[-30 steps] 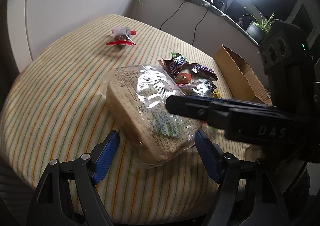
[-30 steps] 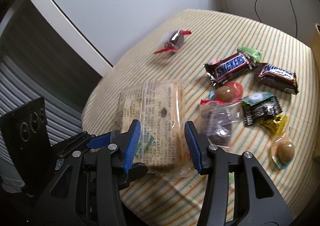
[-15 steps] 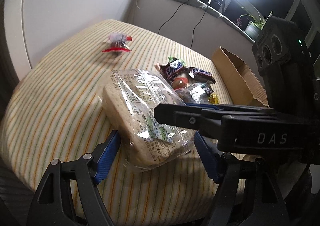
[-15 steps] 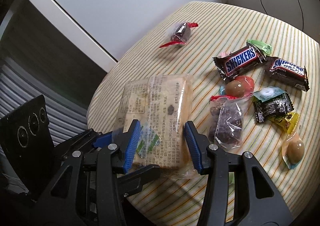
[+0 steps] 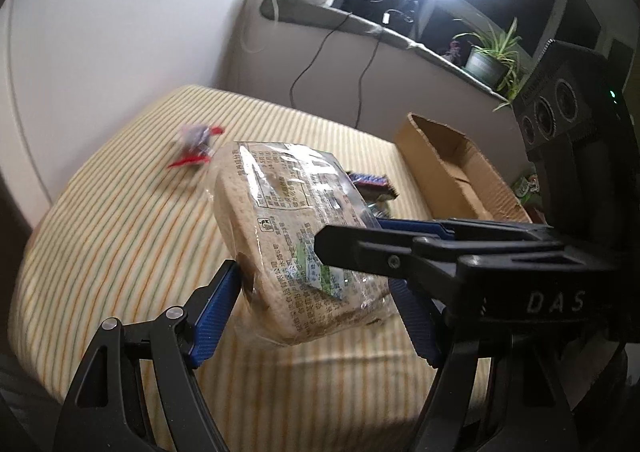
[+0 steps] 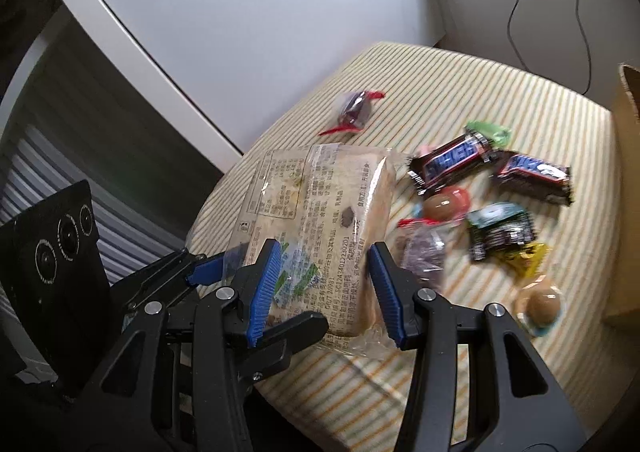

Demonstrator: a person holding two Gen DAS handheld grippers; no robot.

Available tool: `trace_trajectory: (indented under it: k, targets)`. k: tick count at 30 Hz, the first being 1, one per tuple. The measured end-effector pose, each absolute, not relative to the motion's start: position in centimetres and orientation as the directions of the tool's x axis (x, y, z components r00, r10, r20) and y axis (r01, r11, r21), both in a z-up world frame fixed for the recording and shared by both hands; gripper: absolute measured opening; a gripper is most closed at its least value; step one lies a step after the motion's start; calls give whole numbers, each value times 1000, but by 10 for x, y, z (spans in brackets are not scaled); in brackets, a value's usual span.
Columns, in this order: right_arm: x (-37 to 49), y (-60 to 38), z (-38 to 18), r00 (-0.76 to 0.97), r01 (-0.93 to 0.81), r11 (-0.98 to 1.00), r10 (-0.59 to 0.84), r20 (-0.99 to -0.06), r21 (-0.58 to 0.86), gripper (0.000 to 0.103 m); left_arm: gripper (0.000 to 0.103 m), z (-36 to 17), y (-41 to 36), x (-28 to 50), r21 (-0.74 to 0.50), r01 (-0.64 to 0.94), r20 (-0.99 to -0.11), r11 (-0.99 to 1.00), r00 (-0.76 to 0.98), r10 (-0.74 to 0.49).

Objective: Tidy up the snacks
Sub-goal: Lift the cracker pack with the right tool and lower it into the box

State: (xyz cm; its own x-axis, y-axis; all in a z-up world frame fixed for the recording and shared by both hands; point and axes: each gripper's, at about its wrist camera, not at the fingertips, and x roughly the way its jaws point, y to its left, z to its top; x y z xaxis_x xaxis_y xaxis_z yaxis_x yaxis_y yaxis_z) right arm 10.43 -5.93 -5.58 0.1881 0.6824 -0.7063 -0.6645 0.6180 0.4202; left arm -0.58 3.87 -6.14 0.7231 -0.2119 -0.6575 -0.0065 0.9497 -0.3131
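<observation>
Gripping the bagged bread (image 5: 288, 236) from both sides, the left tool (image 5: 316, 304) and right tool (image 6: 324, 292) hold it above the striped worktop (image 5: 120, 236), left of the cardboard box (image 5: 452, 176).

We see the cardboard box (image 6: 628, 188) cut off by the right wrist frame's right edge. The red-ended candy (image 5: 196, 144) at mid-left of the left wrist view is blurred. The bread package (image 5: 296, 236) hides most of the Snickers bar (image 5: 370, 183) behind it, and its small print stays unreadable.
</observation>
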Motion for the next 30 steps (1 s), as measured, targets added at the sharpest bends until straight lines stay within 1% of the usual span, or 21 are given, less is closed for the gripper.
trace_trajectory:
  k: [15, 25, 30]
  targets:
    - [140, -143, -26, 342, -583, 708, 658, -670, 398, 49, 76, -37, -32, 50, -276, 164, -608, 947, 733, -305]
    - [164, -204, -21, 435, -511, 771, 613, -659, 380, 49, 76, -30, -89, 95, -265, 267, -597, 927, 710, -375]
    - [178, -235, -26, 468, -472, 804, 575, -671, 361, 49, 76, -34, -121, 116, -262, 312, -606, 913, 683, -407]
